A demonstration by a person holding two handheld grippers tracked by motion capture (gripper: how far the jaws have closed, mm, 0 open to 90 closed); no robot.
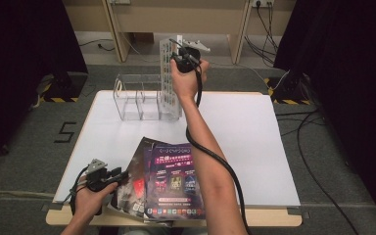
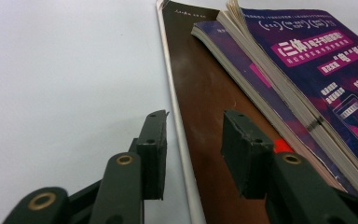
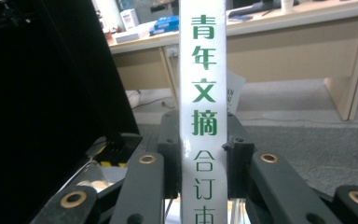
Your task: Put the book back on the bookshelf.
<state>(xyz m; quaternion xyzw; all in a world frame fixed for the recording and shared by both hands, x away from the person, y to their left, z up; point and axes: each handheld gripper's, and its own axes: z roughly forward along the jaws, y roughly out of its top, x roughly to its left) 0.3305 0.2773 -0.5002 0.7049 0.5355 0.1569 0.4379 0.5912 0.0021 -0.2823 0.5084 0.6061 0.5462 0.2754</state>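
Note:
My right gripper (image 3: 201, 140) is shut on the white spine of a book (image 3: 203, 70) printed with green characters. It holds the book (image 1: 169, 73) upright, raised over the right end of a clear acrylic rack (image 1: 137, 98) at the table's far side. At the near left, my left gripper (image 1: 119, 176) lies low at the left edge of a fanned stack of magazines (image 1: 174, 181). Its jaws stand open (image 2: 193, 128) over the edge of the brown bottom cover (image 2: 209, 88), without pressing on it. A purple magazine (image 2: 317, 60) tops the stack.
The white table (image 1: 254, 142) has bare surface on its right half and left of the stack. The rack has several upright dividers. Black cables trail from both grippers. Dark curtains flank the table, and desks stand beyond it.

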